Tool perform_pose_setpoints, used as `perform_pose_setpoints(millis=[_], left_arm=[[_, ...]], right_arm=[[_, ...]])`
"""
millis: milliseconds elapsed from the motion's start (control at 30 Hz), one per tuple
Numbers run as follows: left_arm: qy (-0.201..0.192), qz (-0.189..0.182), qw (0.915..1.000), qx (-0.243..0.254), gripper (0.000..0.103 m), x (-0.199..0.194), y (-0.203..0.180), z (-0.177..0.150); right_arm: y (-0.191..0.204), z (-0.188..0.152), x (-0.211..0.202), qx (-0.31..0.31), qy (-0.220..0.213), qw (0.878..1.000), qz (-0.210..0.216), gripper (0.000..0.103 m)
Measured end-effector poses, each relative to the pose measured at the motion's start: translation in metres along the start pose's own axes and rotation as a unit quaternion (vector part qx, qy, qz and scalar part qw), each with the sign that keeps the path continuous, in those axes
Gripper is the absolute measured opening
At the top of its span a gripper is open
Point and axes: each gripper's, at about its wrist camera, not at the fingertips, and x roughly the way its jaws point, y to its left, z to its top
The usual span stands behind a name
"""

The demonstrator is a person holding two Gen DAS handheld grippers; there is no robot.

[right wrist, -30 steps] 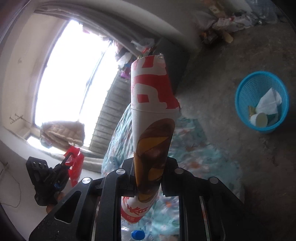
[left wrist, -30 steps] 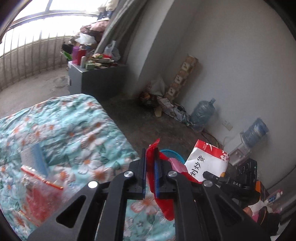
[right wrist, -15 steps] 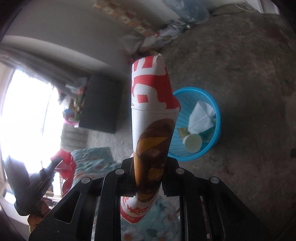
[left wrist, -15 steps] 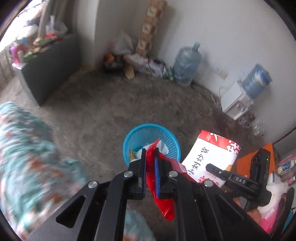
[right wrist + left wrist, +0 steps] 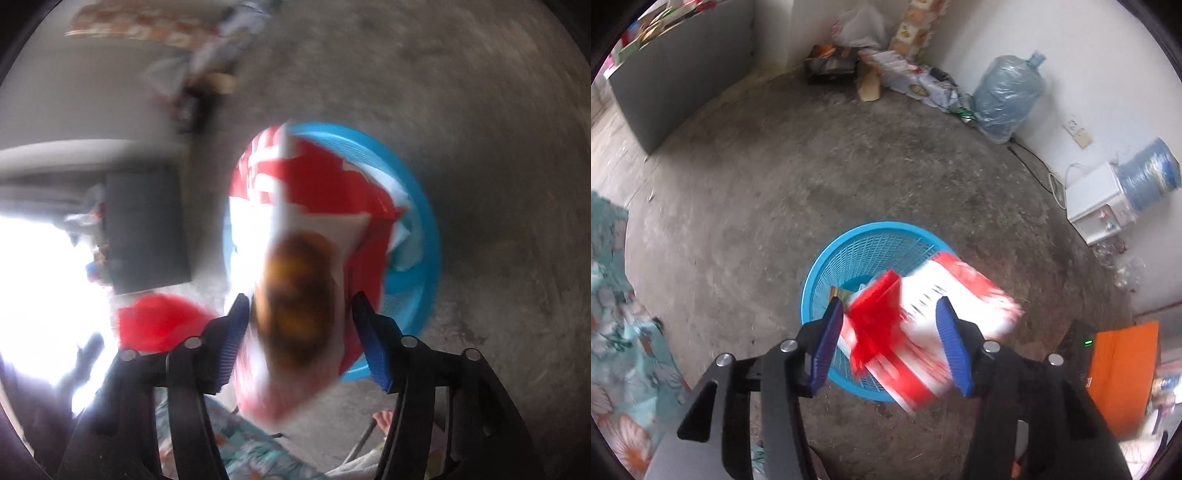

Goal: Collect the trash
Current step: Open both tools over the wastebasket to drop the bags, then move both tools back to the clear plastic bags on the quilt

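A blue mesh trash basket [image 5: 864, 247] stands on the concrete floor, right below both grippers. My left gripper [image 5: 892, 343] is open; a red wrapper [image 5: 875, 317] hangs blurred between its jaws, falling over the basket. My right gripper [image 5: 301, 336] is open; the red and white snack bag [image 5: 303, 229] with a brown picture drops blurred between its jaws over the basket [image 5: 421, 229]. The same bag shows in the left wrist view [image 5: 960, 295]. The red wrapper also shows at the left of the right wrist view [image 5: 159, 321].
A floral bedspread [image 5: 617, 332] lies at the left. A grey cabinet [image 5: 683, 70] stands at the back left. Clutter and a large water bottle [image 5: 1008, 96] line the far wall. A white dispenser [image 5: 1097, 206] and an orange item [image 5: 1119, 373] sit at the right.
Both grippers have moved over the basket and opened. The red wrapper and the snack bag have been let go and are falling towards the basket.
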Motion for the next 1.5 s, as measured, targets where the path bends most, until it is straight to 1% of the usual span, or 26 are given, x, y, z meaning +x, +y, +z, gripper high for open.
perform_pose_setpoints(millis=[33,100,233,333,433,500,567,600,667,700,800,933,1033,1133,1167,1300,1400,1467,1500], left_arm=[[0.003,-0.007,1.0,-0.004,0.055,-0.002,0.001,-0.001],[-0.004,-0.022,0.9997,-0.004,0.059,-0.009,0.004,-0.002],[-0.025,-0.023,0.9994,0.005,0.062,-0.034,0.003,-0.003],[-0.04,-0.028,0.9987,0.012,0.062,-0.064,0.001,-0.005],[-0.067,-0.038,0.9969,0.016,0.066,-0.11,0.001,-0.014],[-0.09,-0.04,0.9949,0.019,0.067,-0.142,0.003,-0.022],[-0.132,-0.031,0.9907,0.018,0.067,-0.18,0.007,-0.034],[-0.152,-0.026,0.988,0.016,0.069,-0.2,0.01,-0.042],[-0.177,-0.017,0.9838,0.018,0.07,-0.238,0.017,-0.058],[-0.185,-0.014,0.9824,0.02,0.072,-0.252,0.02,-0.065],[-0.206,0.003,0.9781,0.028,0.076,-0.299,0.032,-0.093],[-0.227,0.027,0.9729,0.032,0.081,-0.352,0.056,-0.133],[-0.255,0.055,0.9653,0.012,0.085,-0.388,0.086,-0.169],[-0.267,0.085,0.9599,-0.01,0.087,-0.41,0.113,-0.2],[-0.27,0.099,0.9574,-0.022,0.088,-0.418,0.126,-0.213],[-0.277,0.124,0.9494,-0.081,0.089,-0.437,0.173,-0.253],[-0.284,0.148,0.9388,-0.127,0.089,-0.449,0.207,-0.283],[-0.289,0.165,0.9302,-0.156,0.089,-0.454,0.226,-0.3],[-0.29,0.166,0.9267,-0.172,0.089,-0.456,0.237,-0.31]], right_arm=[[-0.009,-0.001,0.001,0.017,0.001,1.0,-0.003,0.063],[-0.022,-0.004,-0.003,0.036,0.0,0.999,0.01,0.065],[-0.035,-0.014,-0.023,0.044,-0.021,0.999,0.019,0.067],[-0.032,-0.025,-0.043,0.033,-0.033,0.998,0.033,0.068],[-0.017,-0.039,-0.063,0.0,-0.049,0.998,0.04,0.068],[-0.002,-0.052,-0.08,-0.03,-0.06,0.997,0.046,0.068],[0.017,-0.059,-0.084,-0.065,-0.066,0.994,0.049,0.069],[0.027,-0.067,-0.092,-0.084,-0.068,0.993,0.051,0.07],[0.049,-0.082,-0.106,-0.128,-0.068,0.988,0.061,0.073],[0.062,-0.09,-0.112,-0.149,-0.065,0.985,0.058,0.074],[0.097,-0.119,-0.121,-0.216,-0.043,0.974,0.049,0.076],[0.137,-0.165,-0.131,-0.304,-0.01,0.951,0.063,0.078],[0.158,-0.198,-0.131,-0.353,0.011,0.933,0.073,0.079],[0.176,-0.229,-0.129,-0.388,0.04,0.917,0.079,0.079],[0.181,-0.237,-0.126,-0.398,0.049,0.913,0.08,0.079],[0.2,-0.271,-0.116,-0.427,0.093,0.895,0.087,0.079],[0.211,-0.293,-0.108,-0.443,0.12,0.884,0.091,0.079],[0.218,-0.309,-0.103,-0.452,0.136,0.877,0.092,0.079],[0.222,-0.315,-0.098,-0.457,0.146,0.872,0.095,0.079]])
